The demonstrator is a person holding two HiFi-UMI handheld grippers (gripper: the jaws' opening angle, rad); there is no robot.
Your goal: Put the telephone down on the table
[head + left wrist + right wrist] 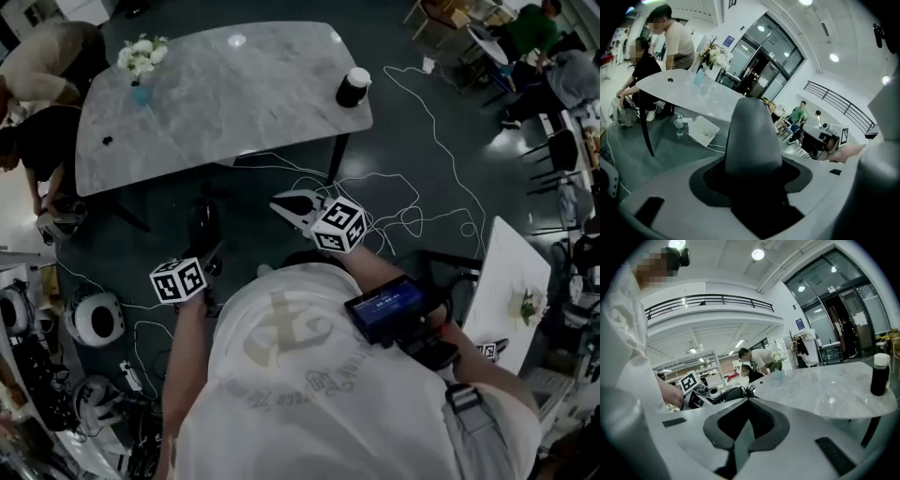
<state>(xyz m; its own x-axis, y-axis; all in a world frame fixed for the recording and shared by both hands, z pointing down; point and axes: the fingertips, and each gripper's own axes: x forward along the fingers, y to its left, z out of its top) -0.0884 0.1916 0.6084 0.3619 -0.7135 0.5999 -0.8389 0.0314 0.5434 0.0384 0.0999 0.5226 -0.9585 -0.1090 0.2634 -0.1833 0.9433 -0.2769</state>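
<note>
2 hand-held grippers, 1 telephone, 1 surface.

Head view: left hand-held gripper sits low-left, pinching the telephone, a dark, long piece. Its long axis runs up-frame, twd the near edge of the surface. Telephone is short of that edge, over the floor, not over the top. Right hand-held gripper is beside it to the right, also short of the edge, jaws pressed together, nothing betw. them. On the surface: flowers at the far-left corner, cup at the far-right corner.

Left gripper view: telephone rises straight ahead from betw. the jaws. Surface lies ahead & to the left.

Right gripper view: jaws together, empty. Surface is ahead-right. Telephone w/ coiled cord is off to the left, at the other gripper.

Judgement: the carry belongs to the left arm. Next move calls for travel fwd along the telephone's own axis, up over the near edge, then down.
</note>
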